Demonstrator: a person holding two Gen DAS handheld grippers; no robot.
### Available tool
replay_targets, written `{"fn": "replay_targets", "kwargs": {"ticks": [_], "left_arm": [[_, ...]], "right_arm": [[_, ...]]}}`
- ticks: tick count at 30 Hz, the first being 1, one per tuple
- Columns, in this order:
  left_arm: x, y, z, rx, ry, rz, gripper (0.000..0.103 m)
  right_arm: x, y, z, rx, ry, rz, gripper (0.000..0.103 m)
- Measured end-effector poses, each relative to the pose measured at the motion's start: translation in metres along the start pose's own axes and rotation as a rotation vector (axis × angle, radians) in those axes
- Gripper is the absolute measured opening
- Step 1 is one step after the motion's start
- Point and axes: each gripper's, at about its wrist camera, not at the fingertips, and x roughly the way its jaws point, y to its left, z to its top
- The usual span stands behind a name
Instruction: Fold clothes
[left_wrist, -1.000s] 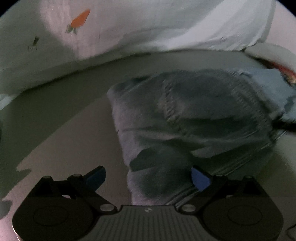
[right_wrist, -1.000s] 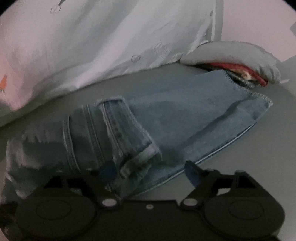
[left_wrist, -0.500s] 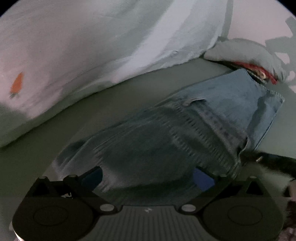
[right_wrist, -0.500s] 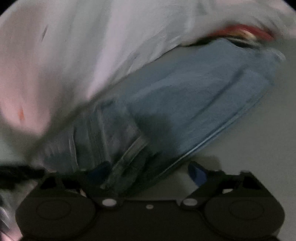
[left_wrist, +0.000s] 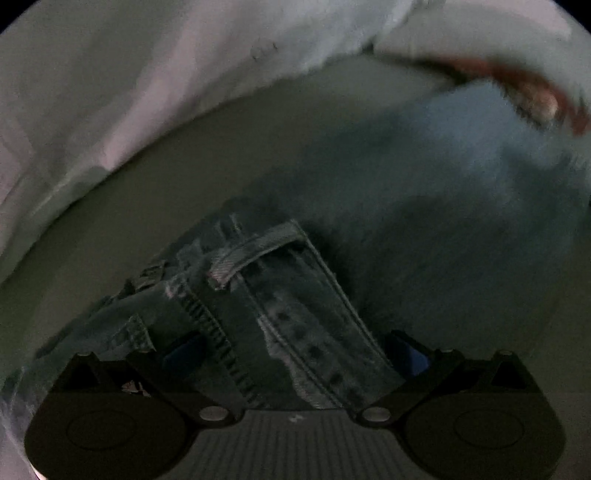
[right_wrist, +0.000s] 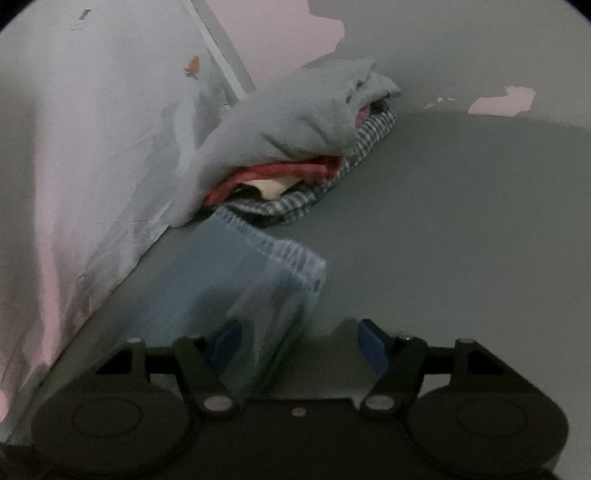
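Blue jeans (left_wrist: 280, 314) lie on the grey surface. In the left wrist view their waistband with a belt loop lies between the spread fingers of my left gripper (left_wrist: 295, 354), which is open over it. In the right wrist view the hem ends of the jeans (right_wrist: 258, 273) lie in front of my right gripper (right_wrist: 299, 343), which is open, with the left fingertip (right_wrist: 225, 339) over the denim edge. The far part of the jeans is blurred in the left wrist view.
A pile of clothes (right_wrist: 314, 140) with a grey top, red and checked pieces lies at the far end of the jeans. A white printed sheet (right_wrist: 92, 147) hangs along the left. The grey surface (right_wrist: 461, 221) spreads to the right.
Both grippers have swung right along the jeans. The left one now sits at the waistband, the right one at the hem ends near the pile of clothes.
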Motion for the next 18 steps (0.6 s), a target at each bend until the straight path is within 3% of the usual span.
{"fn": "replay_targets", "kwargs": {"ticks": [4, 8, 11, 14, 18], "left_arm": [[0.004, 0.003, 0.009, -0.034, 0.054, 0.000, 0.103], [0.008, 0.007, 0.014, -0.038, 0.088, -0.019, 0.103], [0.009, 0.008, 0.015, -0.044, 0.095, -0.016, 0.103], [0.010, 0.008, 0.014, -0.048, 0.087, -0.014, 0.103], [0.010, 0.008, 0.011, -0.054, 0.065, -0.011, 0.103]], "right_arm": [[0.014, 0.019, 0.003, -0.057, -0.003, 0.028, 0.071], [0.022, 0.066, 0.000, -0.303, -0.046, 0.080, 0.070], [0.017, 0.091, -0.007, -0.489, -0.109, 0.058, 0.071], [0.022, 0.088, -0.004, -0.456, -0.096, 0.002, 0.075], [0.035, 0.058, 0.009, -0.271, -0.048, -0.068, 0.076]]}}
